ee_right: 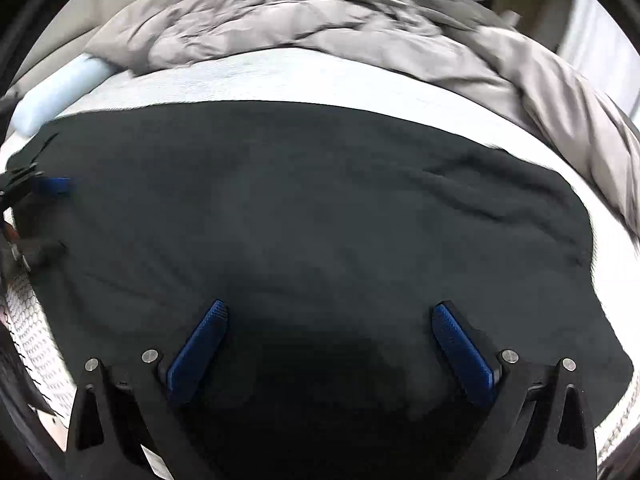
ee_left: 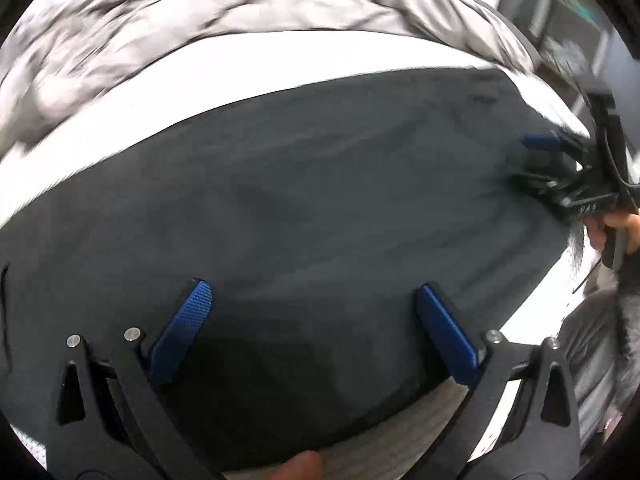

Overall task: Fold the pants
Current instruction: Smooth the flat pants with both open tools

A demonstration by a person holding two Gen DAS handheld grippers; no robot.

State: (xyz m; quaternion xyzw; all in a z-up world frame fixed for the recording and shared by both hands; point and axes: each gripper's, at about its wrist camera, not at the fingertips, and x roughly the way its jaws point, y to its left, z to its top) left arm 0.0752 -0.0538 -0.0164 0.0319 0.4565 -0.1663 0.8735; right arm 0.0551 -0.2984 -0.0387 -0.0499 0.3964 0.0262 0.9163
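Dark grey pants (ee_left: 304,208) lie spread flat across a white mattress (ee_left: 224,68), filling most of both views (ee_right: 320,208). My left gripper (ee_left: 312,292) hovers open just above the near edge of the fabric, with nothing between its blue pads (ee_left: 188,320). My right gripper (ee_right: 328,312) is likewise open over the pants, its blue pads (ee_right: 460,348) wide apart and empty. In the left wrist view the right gripper (ee_left: 536,160) shows at the pants' right end, held by a hand (ee_left: 616,228). The left gripper (ee_right: 44,208) shows at the left edge of the right wrist view.
A rumpled grey duvet (ee_right: 320,24) is bunched along the far side of the bed. A pale blue bolster (ee_right: 60,92) lies at the far left. A strip of bare white mattress (ee_right: 280,80) separates duvet and pants. A fingertip (ee_left: 300,464) shows at the bottom.
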